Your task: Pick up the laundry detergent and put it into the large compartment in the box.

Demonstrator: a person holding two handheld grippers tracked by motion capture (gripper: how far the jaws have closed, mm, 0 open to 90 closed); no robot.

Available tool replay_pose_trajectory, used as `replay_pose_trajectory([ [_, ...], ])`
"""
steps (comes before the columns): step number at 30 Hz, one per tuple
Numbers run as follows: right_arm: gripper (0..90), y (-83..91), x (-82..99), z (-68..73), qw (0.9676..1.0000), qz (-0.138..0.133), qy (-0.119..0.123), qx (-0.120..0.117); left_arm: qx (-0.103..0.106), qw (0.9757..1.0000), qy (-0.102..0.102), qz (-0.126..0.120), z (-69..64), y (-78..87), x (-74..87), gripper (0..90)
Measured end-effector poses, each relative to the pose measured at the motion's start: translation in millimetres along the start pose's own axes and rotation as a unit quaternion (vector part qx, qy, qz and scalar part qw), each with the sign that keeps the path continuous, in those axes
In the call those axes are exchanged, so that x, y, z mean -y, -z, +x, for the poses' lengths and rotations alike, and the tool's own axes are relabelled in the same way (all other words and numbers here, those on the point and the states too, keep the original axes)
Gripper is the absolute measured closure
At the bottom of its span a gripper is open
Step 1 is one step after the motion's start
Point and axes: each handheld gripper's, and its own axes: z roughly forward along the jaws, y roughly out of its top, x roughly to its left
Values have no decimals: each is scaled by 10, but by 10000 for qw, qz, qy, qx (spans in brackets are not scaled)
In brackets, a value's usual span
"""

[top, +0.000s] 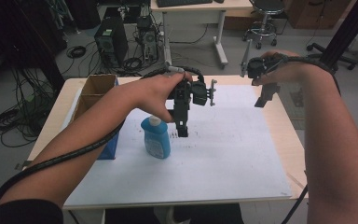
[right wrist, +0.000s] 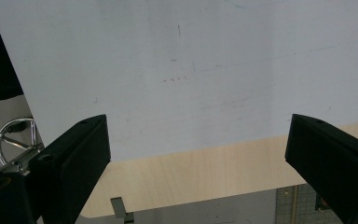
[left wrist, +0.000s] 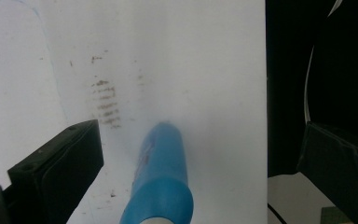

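Blue plastic bottle (top: 156, 138) with a white cap, smooth and flat-sided with rounded shoulders, standing upright on the white sheet (top: 223, 154) that covers the pale wooden table (top: 292, 140), just beside a cardboard box (top: 93, 91); its long axis is vertical, cap uppermost. Left gripper (top: 182, 132) hangs right beside it, jaws spread wide, the bottle (left wrist: 161, 177) between them but untouched. Right gripper (top: 262, 101) hovers near the table's far edge, jaws open and empty.
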Motion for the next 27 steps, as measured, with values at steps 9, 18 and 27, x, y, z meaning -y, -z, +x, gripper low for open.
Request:
replay_pose_trajectory([
  [9, 67, -82, 12, 7, 10000, -21, -15, -35, 32, 10000, -79, 2, 7, -17, 6, 2],
  [18, 67, -95, -25, 23, 10000, -50, -49, -13, 2, 9997, -236, -35, 6, 18, 95, 2],
  [27, 69, -96, -67, 53, 9999, -21, -100, 23, 32, 9995, -314, 7, 1, 51, 230, 2],
])
